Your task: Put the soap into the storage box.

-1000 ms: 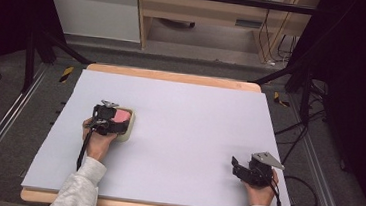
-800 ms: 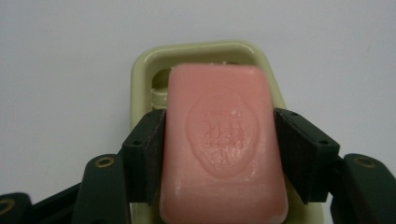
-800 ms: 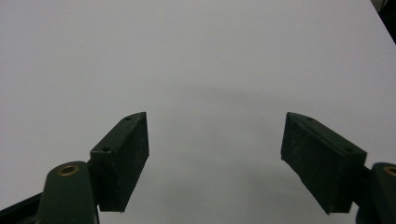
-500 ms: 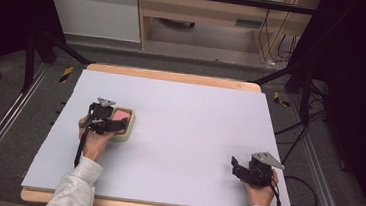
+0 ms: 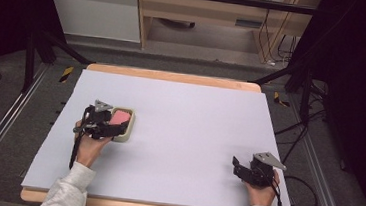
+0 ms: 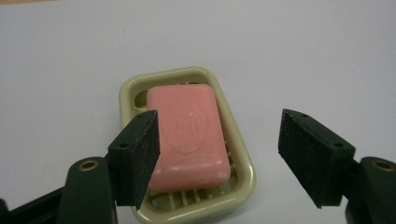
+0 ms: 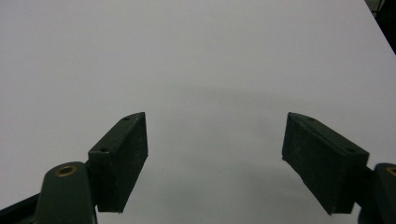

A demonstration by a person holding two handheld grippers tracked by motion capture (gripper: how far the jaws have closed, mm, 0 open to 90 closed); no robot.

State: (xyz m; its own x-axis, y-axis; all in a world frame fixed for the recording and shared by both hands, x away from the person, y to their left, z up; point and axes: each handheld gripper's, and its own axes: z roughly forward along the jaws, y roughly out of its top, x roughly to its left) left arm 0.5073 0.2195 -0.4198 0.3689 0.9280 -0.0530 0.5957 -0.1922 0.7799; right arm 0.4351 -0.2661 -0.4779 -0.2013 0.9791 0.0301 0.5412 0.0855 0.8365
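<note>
1. Left tongs (image 6: 219, 158) just opening, wide, gripping nothing; pink soap (image 6: 189, 135) in beige dish (image 6: 243, 172) just below them.
2. Right tongs (image 7: 215, 163) wide, over bare surface (image 5: 194, 124).
3. Soap emblem unreadable.

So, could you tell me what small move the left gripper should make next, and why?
Probably lift the left gripper a little further up and away from the soap dish. Its jaws have just been opening and stand apart; the pink soap lies flat in the dish with neither pad pressing it, so the placing looks done. The right gripper rests open on the table.
</note>
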